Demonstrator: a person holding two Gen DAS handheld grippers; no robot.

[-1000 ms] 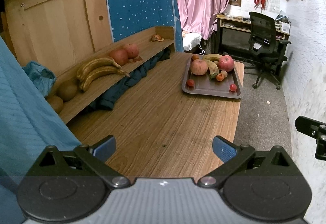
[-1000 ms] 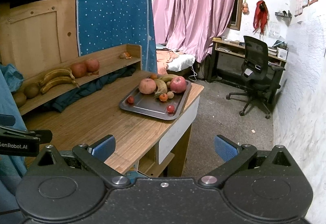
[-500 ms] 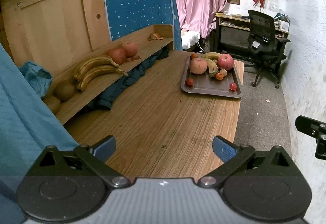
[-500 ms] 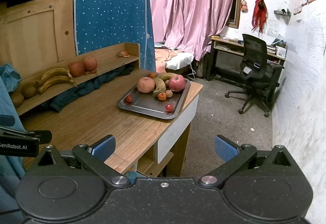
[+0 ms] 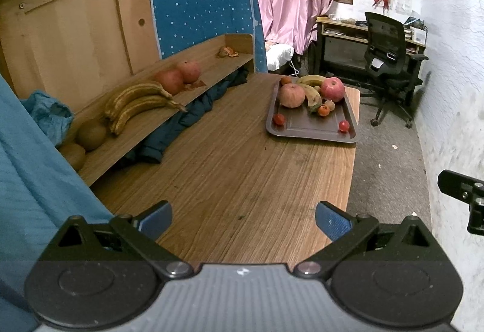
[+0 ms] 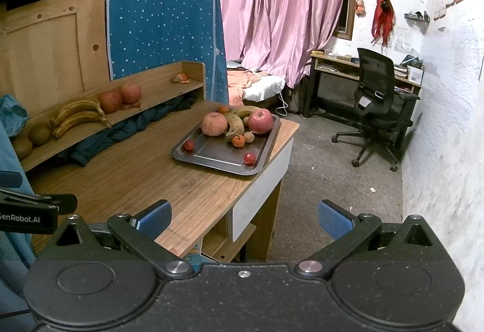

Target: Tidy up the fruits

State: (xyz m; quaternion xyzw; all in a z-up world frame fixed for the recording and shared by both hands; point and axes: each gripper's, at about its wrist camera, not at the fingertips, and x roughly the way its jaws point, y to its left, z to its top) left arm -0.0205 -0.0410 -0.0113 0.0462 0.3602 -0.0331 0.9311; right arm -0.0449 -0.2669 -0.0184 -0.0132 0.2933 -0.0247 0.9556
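Fruit: piled on a dark metal tray (image 5: 311,135) at the table's far right end; two apples (image 5: 292,95), a browned banana (image 5: 313,94) between them, small red and orange fruits loose toward the tray's near edge.
Shelf fruit: browned banana bunch (image 5: 140,103), two reddish round fruits (image 5: 178,76), two brown round ones (image 5: 90,134) on the wooden shelf (image 5: 211,72) along the table's left side.
Bearing: tray lies ahead of both grippers, well apart; nothing between either pair of fingers.
Banana axis: runs roughly away from the cameras, curving.
Nearer tool: judged the right gripper (image 6: 243,218), off the table's right edge, the tray's side; left gripper (image 5: 243,218) hovers over the near tabletop (image 5: 242,174).
Left fingers: spread wide, holding nothing.
Right fingers: spread wide, holding nothing.
Writing: "GenRobot.AI" partly legible on the left tool's body (image 6: 27,218), seen in the right wrist view; wall posters too small to read.
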